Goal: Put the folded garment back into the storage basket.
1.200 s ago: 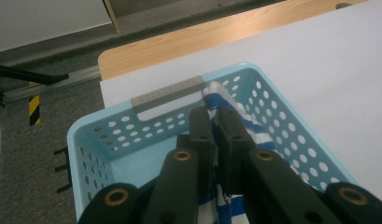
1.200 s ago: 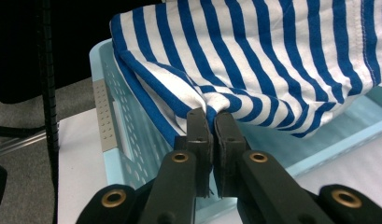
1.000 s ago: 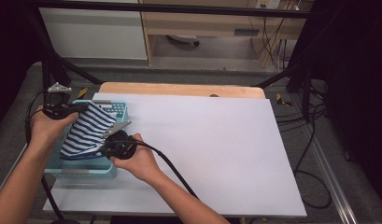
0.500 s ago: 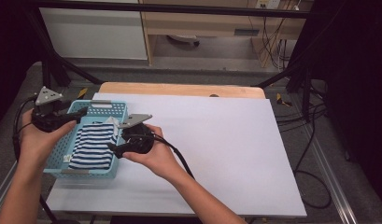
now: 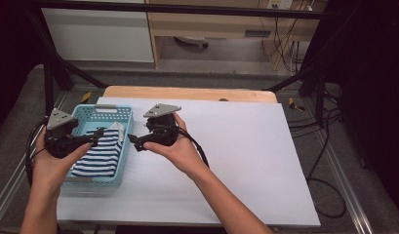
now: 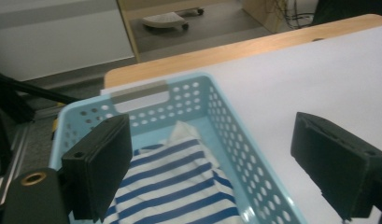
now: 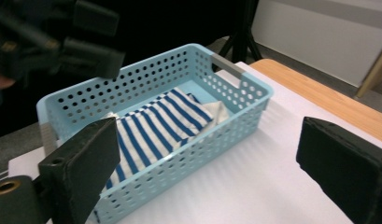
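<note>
Striped cloth (image 5: 97, 153) now lies flat inside the blue basket (image 5: 107, 111) at the desk's (image 5: 246, 161) left edge. A second ago my hand-held grippers had it bunched up above the basket; half a second ago it was going down. Now both have let go and backed off. My left hand-held gripper (image 5: 95, 138) hovers over the basket's near-left side, jaws wide apart, nothing between them. My right hand-held gripper (image 5: 133, 141) sits just right of the basket over the white desk, jaws also wide, empty. Judging from this, placing looks done; cloth is fully in, nothing hanging over the rim.
</note>
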A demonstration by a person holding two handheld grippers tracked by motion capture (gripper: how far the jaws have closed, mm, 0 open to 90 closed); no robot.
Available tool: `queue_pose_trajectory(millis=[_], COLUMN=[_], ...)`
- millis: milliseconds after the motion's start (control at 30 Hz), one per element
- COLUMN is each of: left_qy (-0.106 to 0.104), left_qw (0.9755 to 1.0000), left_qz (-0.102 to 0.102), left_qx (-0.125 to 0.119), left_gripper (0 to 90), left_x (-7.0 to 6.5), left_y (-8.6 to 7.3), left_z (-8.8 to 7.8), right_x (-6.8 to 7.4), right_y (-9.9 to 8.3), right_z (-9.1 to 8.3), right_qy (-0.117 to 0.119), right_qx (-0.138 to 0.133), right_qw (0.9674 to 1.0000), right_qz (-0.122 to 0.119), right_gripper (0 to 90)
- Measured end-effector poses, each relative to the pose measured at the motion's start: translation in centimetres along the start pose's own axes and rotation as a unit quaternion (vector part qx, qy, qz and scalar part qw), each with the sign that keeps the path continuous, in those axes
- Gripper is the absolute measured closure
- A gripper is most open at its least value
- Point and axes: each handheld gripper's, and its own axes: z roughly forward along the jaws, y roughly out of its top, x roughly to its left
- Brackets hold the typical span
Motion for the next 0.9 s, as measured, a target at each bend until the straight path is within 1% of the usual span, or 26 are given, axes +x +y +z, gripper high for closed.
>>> queue_pose_trajectory(millis=[67,200,267,333,400,467,533,633,733,833,900], left_qy=[-0.007,-0.020,-0.023,-0.024,-0.026,-0.027,-0.026,-0.022,-0.027,-0.030,-0.031], left_qw=[1.0000,0.9996,0.9996,0.9996,0.9995,0.9995,0.9995,0.9996,0.9995,0.9994,0.9993], left_qz=[-0.003,-0.005,0.001,0.005,0.007,0.012,0.012,0.011,0.005,0.003,-0.001], left_qx=[-0.005,-0.018,-0.017,-0.014,-0.014,-0.013,-0.012,-0.014,-0.016,-0.018,-0.019], left_gripper=[12.0,9.6,8.4,8.2,8.1,8.2,8.1,7.8,7.3,6.8,6.5], left_x=[-0.4,-1.5,-2.0,-2.3,-2.6,-2.9,-2.9,-2.7,-2.5,-2.5,-2.4], left_y=[-0.1,0.0,0.2,0.4,0.5,0.5,0.5,0.3,0.2,0.2,0.2], left_z=[0.0,0.1,0.2,0.3,0.3,0.4,0.4,0.4,0.4,0.3,0.3], right_x=[-0.5,-1.5,-2.0,-2.5,-3.0,-3.5,-4.1,-4.9,-5.6,-6.3,-6.7], right_y=[0.2,0.6,0.7,0.8,1.0,1.1,1.3,1.5,1.6,1.8,1.9], right_z=[-0.3,-1.0,-1.3,-1.7,-2.0,-2.4,-2.9,-3.8,-4.7,-5.4,-5.9], right_qy=[0.000,-0.002,-0.003,0.007,0.003,-0.006,-0.008,-0.020,-0.031,-0.039,-0.042], right_qx=[0.000,-0.007,-0.007,-0.011,-0.012,-0.014,-0.017,-0.021,-0.024,-0.027,-0.032], right_qw=[1.0000,0.9999,0.9999,0.9999,0.9999,0.9999,0.9998,0.9996,0.9992,0.9989,0.9986], right_qz=[0.006,0.011,0.008,0.011,0.011,0.008,0.005,0.004,0.005,0.003,0.008], right_gripper=[6.9,6.1,8.0,9.6,8.8,7.8,7.3,6.2,5.4,5.6,5.8])
